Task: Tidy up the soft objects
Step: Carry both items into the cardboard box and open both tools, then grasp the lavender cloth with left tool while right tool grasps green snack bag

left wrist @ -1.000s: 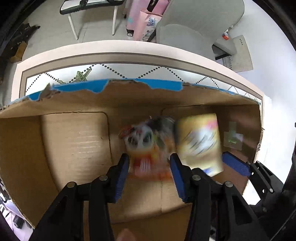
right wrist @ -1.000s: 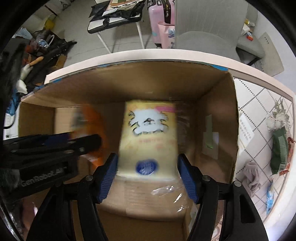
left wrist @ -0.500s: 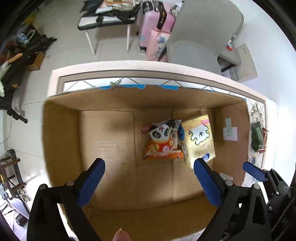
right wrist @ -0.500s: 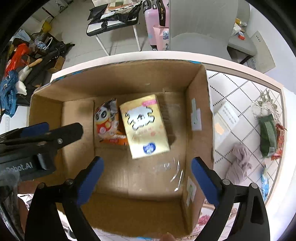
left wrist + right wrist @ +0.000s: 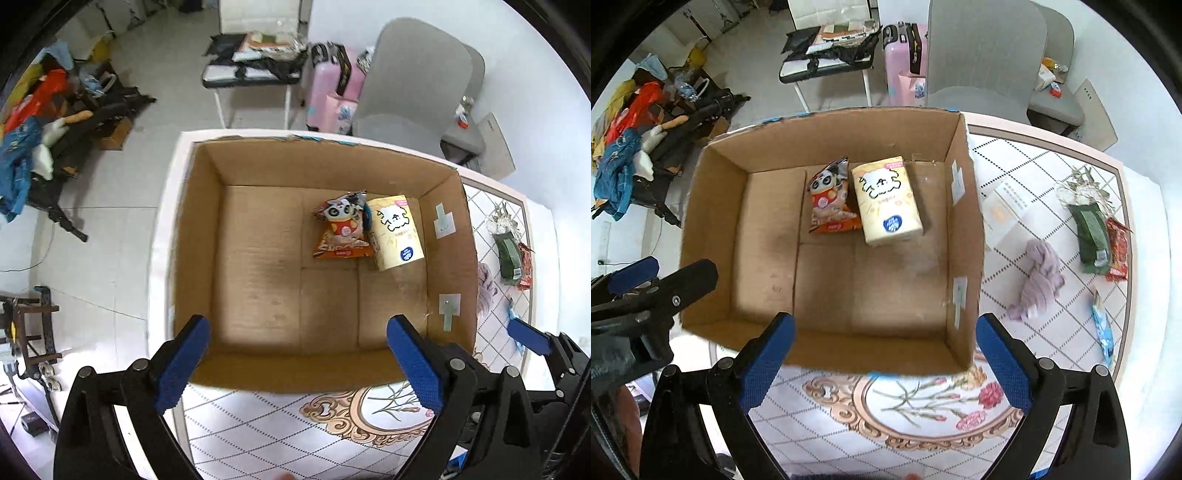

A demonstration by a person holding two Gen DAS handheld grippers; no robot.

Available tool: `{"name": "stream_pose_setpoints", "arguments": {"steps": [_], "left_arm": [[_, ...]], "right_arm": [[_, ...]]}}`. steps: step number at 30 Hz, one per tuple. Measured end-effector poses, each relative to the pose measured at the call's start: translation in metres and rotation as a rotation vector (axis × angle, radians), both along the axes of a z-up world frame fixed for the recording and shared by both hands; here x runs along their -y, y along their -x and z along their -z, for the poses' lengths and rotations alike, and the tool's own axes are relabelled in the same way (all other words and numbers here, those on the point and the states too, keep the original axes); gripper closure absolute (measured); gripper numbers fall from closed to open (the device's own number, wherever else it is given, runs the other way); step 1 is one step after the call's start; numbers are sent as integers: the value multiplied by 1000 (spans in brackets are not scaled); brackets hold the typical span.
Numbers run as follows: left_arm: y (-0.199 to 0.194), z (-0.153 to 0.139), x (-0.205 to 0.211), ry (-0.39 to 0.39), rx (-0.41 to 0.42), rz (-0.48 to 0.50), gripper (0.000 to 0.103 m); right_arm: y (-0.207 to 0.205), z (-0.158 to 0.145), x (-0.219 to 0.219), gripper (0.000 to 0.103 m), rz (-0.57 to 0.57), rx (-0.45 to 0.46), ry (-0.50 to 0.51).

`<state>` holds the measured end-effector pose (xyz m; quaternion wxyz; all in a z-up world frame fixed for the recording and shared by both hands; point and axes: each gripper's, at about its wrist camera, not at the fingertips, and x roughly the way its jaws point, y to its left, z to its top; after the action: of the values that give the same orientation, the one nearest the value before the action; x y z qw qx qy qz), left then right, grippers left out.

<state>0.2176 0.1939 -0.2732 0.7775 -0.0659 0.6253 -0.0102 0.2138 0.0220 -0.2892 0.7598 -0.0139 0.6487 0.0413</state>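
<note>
The floor was pale tile. A grey chair stood far behind the worktop, which had a diamond pattern. A pink suitcase stood beside a small table. Clothes lay piled far left.

The left hand-held gripper has two glossy black plastic arms with round silver screw heads at the joints and blue textured pads. The right hand-held gripper is built alike: black arms, silver screws, blue pads.
</note>
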Motion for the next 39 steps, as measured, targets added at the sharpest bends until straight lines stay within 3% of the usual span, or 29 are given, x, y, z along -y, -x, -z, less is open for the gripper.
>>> {"name": "stream_pose_setpoints", "arguments": {"steps": [5, 16, 21, 24, 29, 35, 39], "left_arm": [[25, -17, 6, -57, 35, 27, 5], [60, -60, 28, -65, 87, 18, 5], [58, -74, 66, -3, 96, 11, 5], [47, -73, 103, 32, 84, 30, 5], [14, -46, 200, 90, 40, 133, 5], [-35, 32, 317, -35, -69, 375, 5], [-61, 100, 357, -71, -201, 420, 9]], "right_arm": [[28, -23, 5, 3, 0, 41, -15], [58, -56, 31, 3, -21, 76, -88], [55, -64, 86, 3, 24, 71, -163], [45, -65, 134, 3, 73, 82, -147], [12, -40, 245, 3, 178, 40, -99], [-33, 15, 343, 3, 210, -60, -91], [-71, 58, 379, 3, 209, -117, -98]]}}
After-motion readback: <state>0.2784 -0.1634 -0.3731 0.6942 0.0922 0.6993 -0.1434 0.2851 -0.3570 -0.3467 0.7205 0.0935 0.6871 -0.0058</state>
